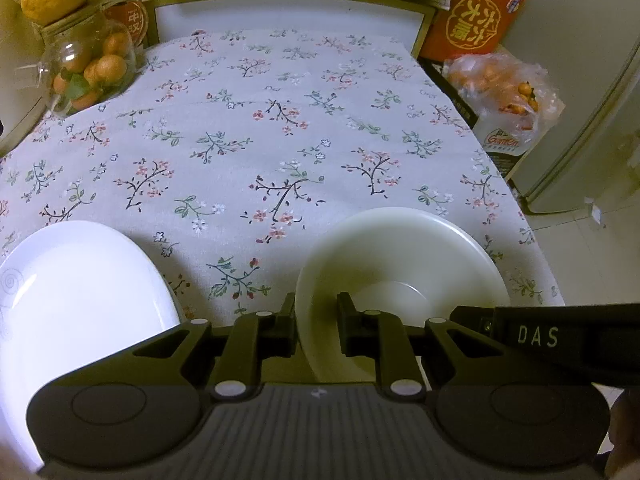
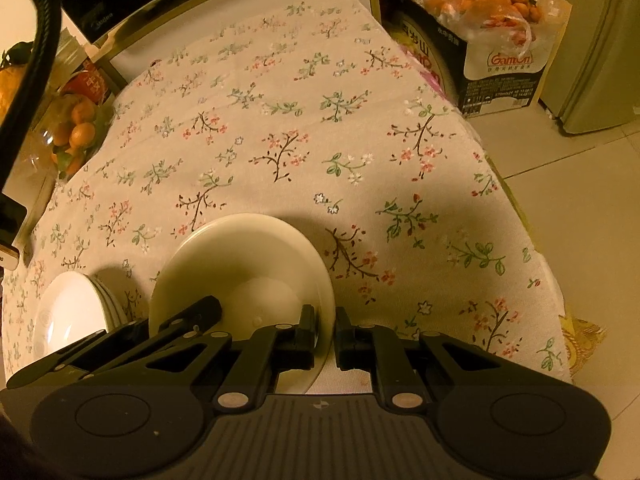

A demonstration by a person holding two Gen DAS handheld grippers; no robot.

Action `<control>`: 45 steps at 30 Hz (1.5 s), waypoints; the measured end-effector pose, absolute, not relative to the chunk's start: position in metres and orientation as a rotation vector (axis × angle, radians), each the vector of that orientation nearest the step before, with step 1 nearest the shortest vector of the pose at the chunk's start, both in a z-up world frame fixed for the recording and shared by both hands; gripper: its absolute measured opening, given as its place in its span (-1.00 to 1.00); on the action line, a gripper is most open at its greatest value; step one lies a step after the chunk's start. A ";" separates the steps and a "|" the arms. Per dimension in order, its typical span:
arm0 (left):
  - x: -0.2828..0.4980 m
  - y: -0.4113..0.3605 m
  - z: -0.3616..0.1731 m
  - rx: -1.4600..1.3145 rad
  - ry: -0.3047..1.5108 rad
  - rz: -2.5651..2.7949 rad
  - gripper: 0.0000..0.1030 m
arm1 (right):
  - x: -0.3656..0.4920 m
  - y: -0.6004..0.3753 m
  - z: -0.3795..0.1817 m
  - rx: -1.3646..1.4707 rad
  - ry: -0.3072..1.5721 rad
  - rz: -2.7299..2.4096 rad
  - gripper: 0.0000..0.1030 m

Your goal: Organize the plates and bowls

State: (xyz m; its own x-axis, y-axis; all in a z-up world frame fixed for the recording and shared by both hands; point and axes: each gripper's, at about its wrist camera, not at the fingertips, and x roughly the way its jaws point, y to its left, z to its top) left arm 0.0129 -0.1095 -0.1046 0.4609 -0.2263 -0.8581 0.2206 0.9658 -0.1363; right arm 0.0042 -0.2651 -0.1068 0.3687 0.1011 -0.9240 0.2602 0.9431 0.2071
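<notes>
We see a cream bowl (image 1: 400,276) upright on the floral cloth at 5 o'clock in the left wrist view, its near rim sitting between finger tips on both sides. At 8 o'clock lies a white plate (image 1: 80,300), glossy with a faint grey swirl, apart from the bowl; in the right wrist view it tops a small stack.

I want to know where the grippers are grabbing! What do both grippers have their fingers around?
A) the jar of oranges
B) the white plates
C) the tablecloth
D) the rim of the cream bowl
D: the left gripper and the right gripper each have one finger inside and one outside the rim of the cream bowl, on opposite sides.
</notes>
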 end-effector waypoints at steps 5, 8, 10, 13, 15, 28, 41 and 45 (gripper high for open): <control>0.016 -0.104 -0.096 -0.056 1.055 -0.275 -0.71 | 0.004 -0.267 -0.104 0.352 1.185 -0.107 -0.82; 0.016 -0.102 -0.086 -0.065 1.027 -0.284 -0.74 | 0.003 -0.269 -0.095 0.361 1.143 -0.094 -0.82; 0.014 -0.102 -0.082 -0.063 1.018 -0.287 -0.75 | 0.003 -0.270 -0.090 0.365 1.119 -0.089 -0.82; 0.012 -0.103 -0.079 -0.058 1.008 -0.285 -0.75 | 0.003 -0.270 -0.084 0.363 1.089 -0.088 -0.82; 0.012 -0.100 -0.074 -0.061 0.994 -0.284 -0.76 | 0.002 -0.270 -0.080 0.361 1.070 -0.083 -0.82; 0.012 -0.068 -0.055 -0.138 0.957 -0.235 -0.78 | 0.004 -0.252 -0.064 0.371 0.994 -0.007 -0.81; 0.004 -0.018 -0.045 -0.181 0.934 -0.138 -0.78 | 0.015 -0.207 -0.056 0.353 0.976 0.091 -0.81; 0.000 0.002 -0.045 -0.196 0.935 -0.108 -0.78 | 0.018 -0.188 -0.056 0.336 0.981 0.138 -0.81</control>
State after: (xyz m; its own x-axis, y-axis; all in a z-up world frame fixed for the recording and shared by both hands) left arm 0.0000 0.0018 -0.0449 0.5899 -0.1770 -0.7879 0.0071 0.9768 -0.2141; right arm 0.0181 -0.1876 -0.0561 0.5524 0.2644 -0.7905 0.0361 0.9399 0.3396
